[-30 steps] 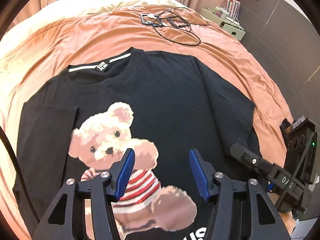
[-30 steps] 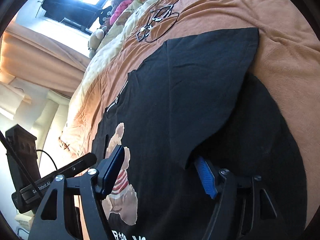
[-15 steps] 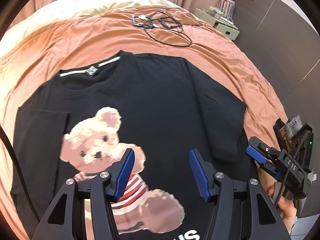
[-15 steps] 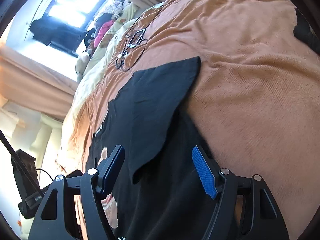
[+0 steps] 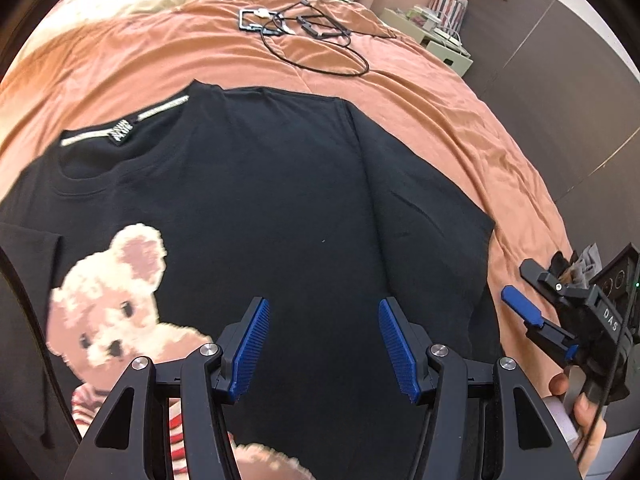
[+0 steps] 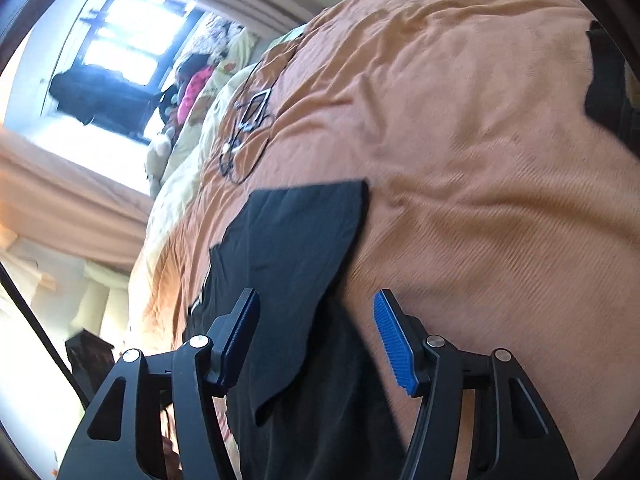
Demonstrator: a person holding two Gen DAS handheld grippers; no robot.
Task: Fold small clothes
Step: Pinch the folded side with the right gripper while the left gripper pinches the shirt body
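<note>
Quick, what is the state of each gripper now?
Left gripper: open, holding nothing.
Right gripper: open, jaws just narrowed, nothing gripped.

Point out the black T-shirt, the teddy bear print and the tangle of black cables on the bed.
black T-shirt (image 5: 280, 200): left wrist view, plain chest area.
teddy bear print (image 5: 108, 304): left wrist view, the bear's face.
black cables (image 5: 320, 52): left wrist view, the loop on the orange bedcover.

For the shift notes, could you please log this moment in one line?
black bear-print cotton T-shirt: flat on orange bedspread | left gripper: open, empty | right gripper: open, closing, empty
</note>
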